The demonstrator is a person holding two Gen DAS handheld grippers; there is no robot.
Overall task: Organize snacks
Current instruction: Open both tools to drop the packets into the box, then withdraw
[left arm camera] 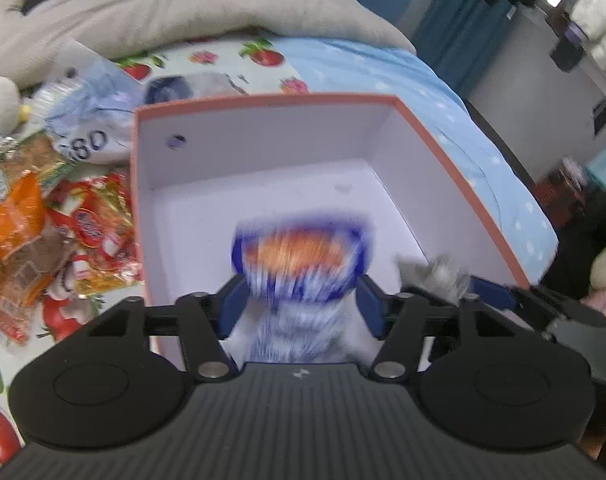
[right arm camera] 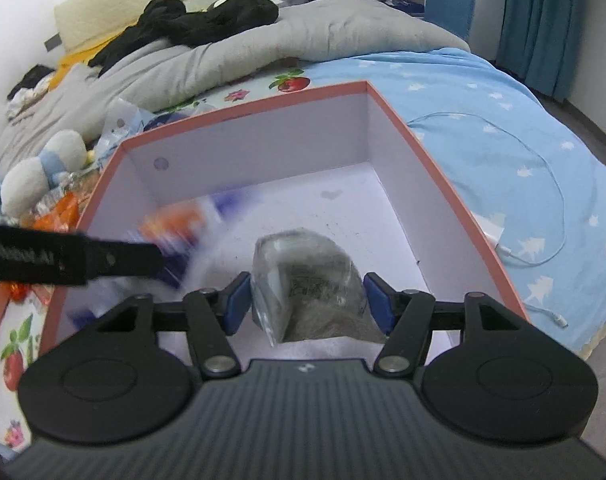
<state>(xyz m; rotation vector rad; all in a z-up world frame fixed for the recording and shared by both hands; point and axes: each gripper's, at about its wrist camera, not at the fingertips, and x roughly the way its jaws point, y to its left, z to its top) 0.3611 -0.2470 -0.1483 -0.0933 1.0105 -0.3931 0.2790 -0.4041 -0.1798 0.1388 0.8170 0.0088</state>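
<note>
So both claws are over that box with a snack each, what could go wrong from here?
1. The blue-and-orange packet is blurred, seemingly dropping between the left gripper pads; it could bounce or land askew in the box.
2. The clear packet sits between the right gripper pads near the box's near wall and might fall short.
3. The two grippers are close together over the box and could bump.

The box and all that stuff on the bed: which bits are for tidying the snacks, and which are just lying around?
For the job:
- box
- blue-and-orange snack packet between the left claw's fingers
- clear packet between the right claw's fingers
- snack pile beside the box

Just lying about:
- grey quilt
- black clothes
- soft toy
- white cable
</note>
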